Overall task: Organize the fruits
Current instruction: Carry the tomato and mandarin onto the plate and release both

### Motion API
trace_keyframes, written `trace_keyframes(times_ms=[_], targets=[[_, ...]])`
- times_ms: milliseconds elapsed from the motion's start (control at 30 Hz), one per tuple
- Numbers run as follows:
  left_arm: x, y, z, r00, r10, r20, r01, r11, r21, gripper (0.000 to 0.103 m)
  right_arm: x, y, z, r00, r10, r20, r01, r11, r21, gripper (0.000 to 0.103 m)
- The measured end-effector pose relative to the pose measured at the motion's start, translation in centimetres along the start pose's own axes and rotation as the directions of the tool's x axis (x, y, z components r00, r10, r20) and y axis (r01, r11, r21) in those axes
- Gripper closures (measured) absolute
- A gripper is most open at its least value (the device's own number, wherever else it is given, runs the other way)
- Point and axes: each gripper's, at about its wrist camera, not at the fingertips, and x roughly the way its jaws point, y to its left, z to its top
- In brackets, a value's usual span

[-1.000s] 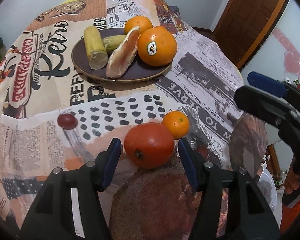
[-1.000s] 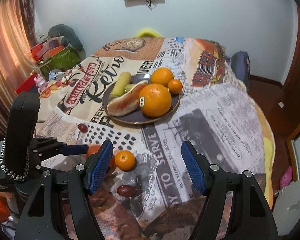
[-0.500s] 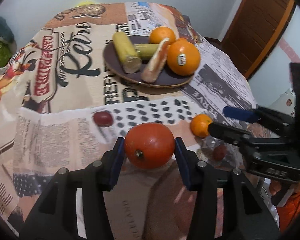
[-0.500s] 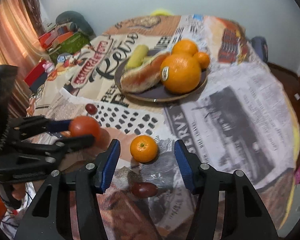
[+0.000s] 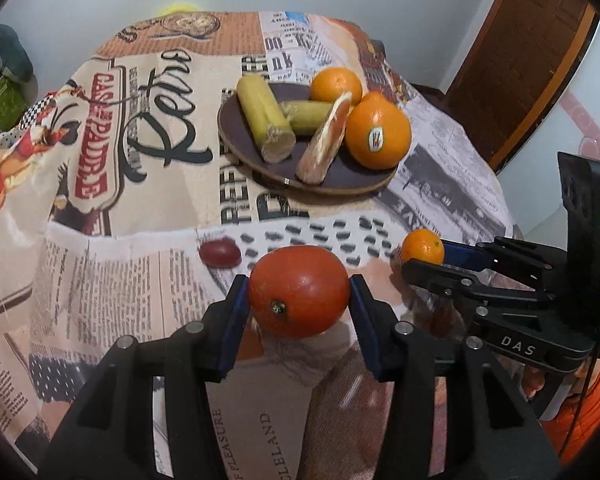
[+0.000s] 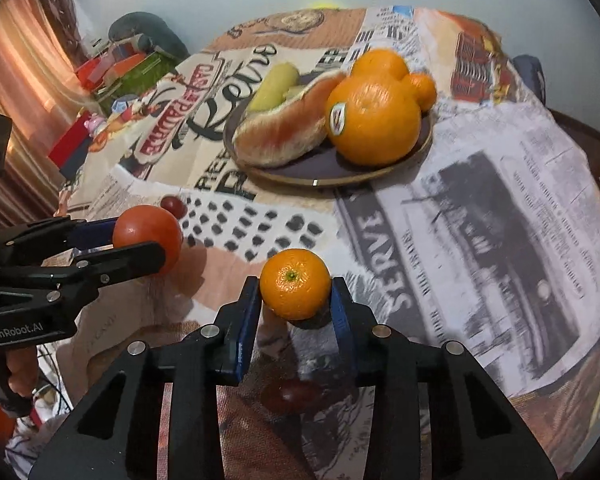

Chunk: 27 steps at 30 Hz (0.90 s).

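My left gripper (image 5: 298, 298) is shut on a red tomato (image 5: 299, 297), held just above the printed tablecloth. The right wrist view shows the same tomato (image 6: 148, 228) at the left. My right gripper (image 6: 296, 294) is closing its jaws on a small orange (image 6: 295, 283); both blue pads touch its sides. In the left wrist view that small orange (image 5: 423, 246) sits at the right. A dark plate (image 5: 340, 190) behind holds a big stickered orange (image 5: 378, 136), other oranges, two yellow-green pieces and a pink-fleshed wedge.
One dark red grape (image 5: 220, 253) lies on the cloth left of the tomato. Another grape (image 6: 292, 396) lies under my right gripper's fingers. The table edge falls away on the right, toward a wooden door (image 5: 528, 60). Boxes and clutter (image 6: 120, 68) stand at the far left.
My right gripper came down over the small orange and its jaws narrowed until they touch it. My left gripper shut on the tomato and moved it a little away from the cloth.
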Motion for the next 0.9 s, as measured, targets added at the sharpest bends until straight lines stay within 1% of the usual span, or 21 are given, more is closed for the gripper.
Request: trace_keyframes(times_ms=[100,200,500,700,900], targets=[[-0.6,0.1,1.0,1.000,-0.001,0.027,0.001,1.000,-0.001,0.054,-0.9,0.2,1.0,0.999,-0.022,0.038,0.023,1.000,-0.016,0.071],[-1.2,0.2,2.2,0.998,-0.002,0.057,0.002,1.000,-0.003,0.054,-2.0,0.2,2.3,0.996,-0.026,0.082,0.028,0.999,-0.021,0.071],[-2.3,0.4,6.2,0.991,-0.005,0.137,0.005,1.000,-0.001,0.054,-3.8,0.0,6.6,0.980,-0.050,0.193,0.058,0.998,-0.035,0.071],[-2.0,0.6,8.9,0.985,-0.012,0.175,0.011,1.000,0.006,0.054,-3.9,-0.5,8.8,0.970,-0.058,0.235,0.069,0.997,-0.040,0.071],[-0.8,0.7,11.0,0.983,-0.007,0.183,0.003,1.000,0.023,0.054,-3.2,-0.9,11.2,0.960,-0.082,0.268,0.098,0.994,-0.047,0.071]])
